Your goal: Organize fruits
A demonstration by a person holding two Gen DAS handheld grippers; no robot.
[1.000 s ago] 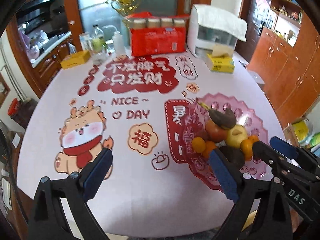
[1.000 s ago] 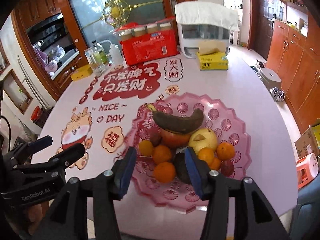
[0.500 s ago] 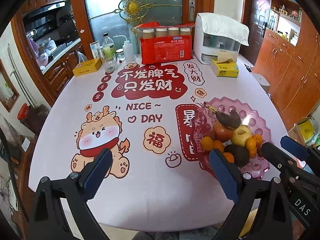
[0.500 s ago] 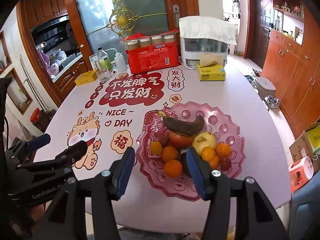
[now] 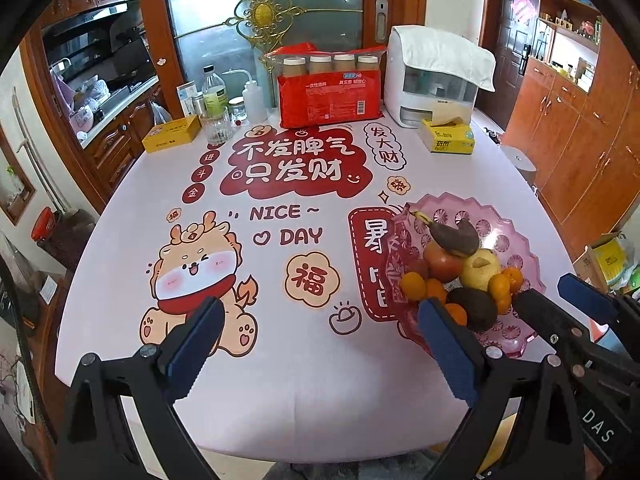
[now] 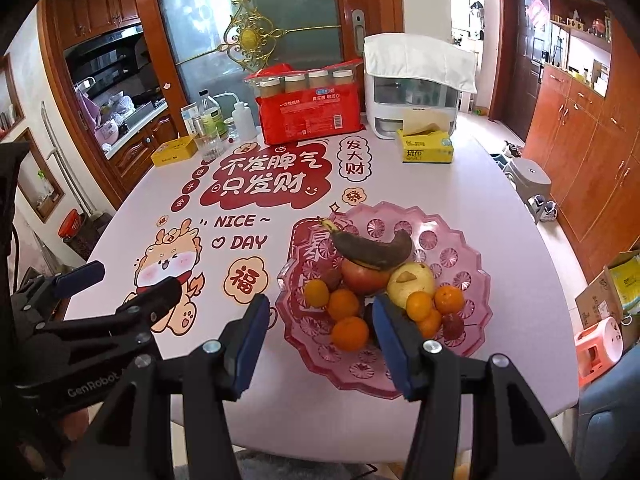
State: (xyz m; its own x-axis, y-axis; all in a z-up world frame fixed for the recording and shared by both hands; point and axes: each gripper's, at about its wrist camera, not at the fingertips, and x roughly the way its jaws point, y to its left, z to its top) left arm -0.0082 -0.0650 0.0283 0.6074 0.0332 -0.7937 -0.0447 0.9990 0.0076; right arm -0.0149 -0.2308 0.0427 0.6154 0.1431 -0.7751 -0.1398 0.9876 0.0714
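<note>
A pink scalloped fruit tray point(image 6: 460, 240) point(image 5: 508, 224) sits on the right half of the table. It holds a dark overripe banana point(image 6: 374, 246), a red apple point(image 6: 364, 276), a yellow pear point(image 6: 410, 280), several oranges point(image 6: 350, 332) and a dark avocado point(image 5: 474, 306). My right gripper point(image 6: 320, 340) is open and empty, above the tray's near edge. My left gripper point(image 5: 320, 340) is open and empty over the table's near edge, left of the tray. Each gripper also shows at the edge of the other's view.
The table has a pink printed cloth point(image 5: 280, 208). At the back stand a red pack of cups point(image 5: 330, 96), a white appliance point(image 5: 434, 80), a yellow tissue box point(image 5: 448, 138), bottles point(image 5: 214, 92) and a yellow box point(image 5: 172, 134). Wooden cabinets point(image 6: 592, 140) line the right.
Both grippers have drawn back and up from the table, so the tray and fruit look smaller and farther. Both stay open and empty.
</note>
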